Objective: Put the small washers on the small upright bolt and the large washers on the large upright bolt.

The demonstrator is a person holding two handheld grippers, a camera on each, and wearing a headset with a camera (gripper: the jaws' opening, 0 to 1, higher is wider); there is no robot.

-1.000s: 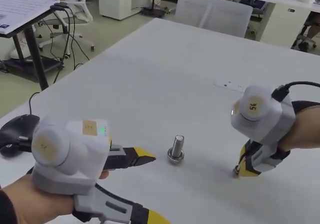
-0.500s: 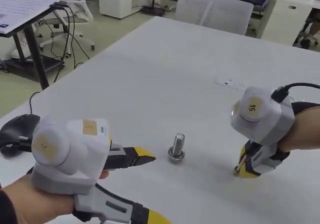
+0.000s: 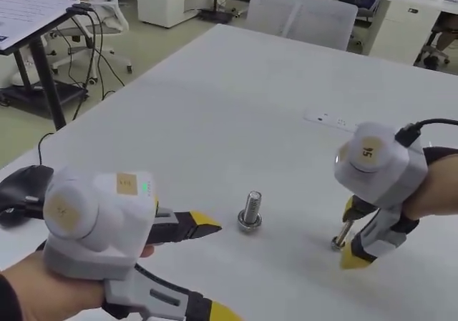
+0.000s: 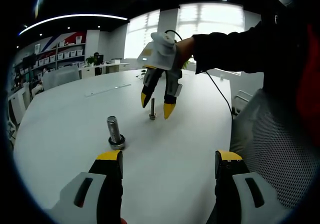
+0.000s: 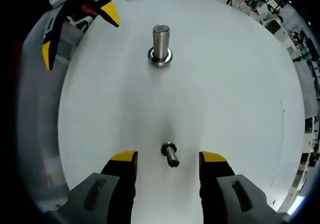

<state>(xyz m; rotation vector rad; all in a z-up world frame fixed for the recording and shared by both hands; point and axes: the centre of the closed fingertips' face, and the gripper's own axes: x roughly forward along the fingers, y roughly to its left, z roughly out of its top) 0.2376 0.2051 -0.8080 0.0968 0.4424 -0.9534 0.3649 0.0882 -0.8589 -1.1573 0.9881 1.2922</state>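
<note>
Head view: left gripper (image 3: pixel 212 267) open, tips near the large bolt (image 3: pixel 250 211) on the table (image 3: pixel 236 106). Right gripper (image 3: pixel 352 234) open, straddling the small bolt (image 3: pixel 340 238).
Left gripper view: both bolts upright.
Right gripper view: small bolt between spread jaws, touching neither.

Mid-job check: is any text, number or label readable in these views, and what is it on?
"15", two blurred digits, not certain: round sticker on top of the right gripper.
Unreadable: faint marks on the tan stickers on the left gripper.
Unreadable: laptop, too small.
No markings legible on the large bolt or the small bolt.
</note>
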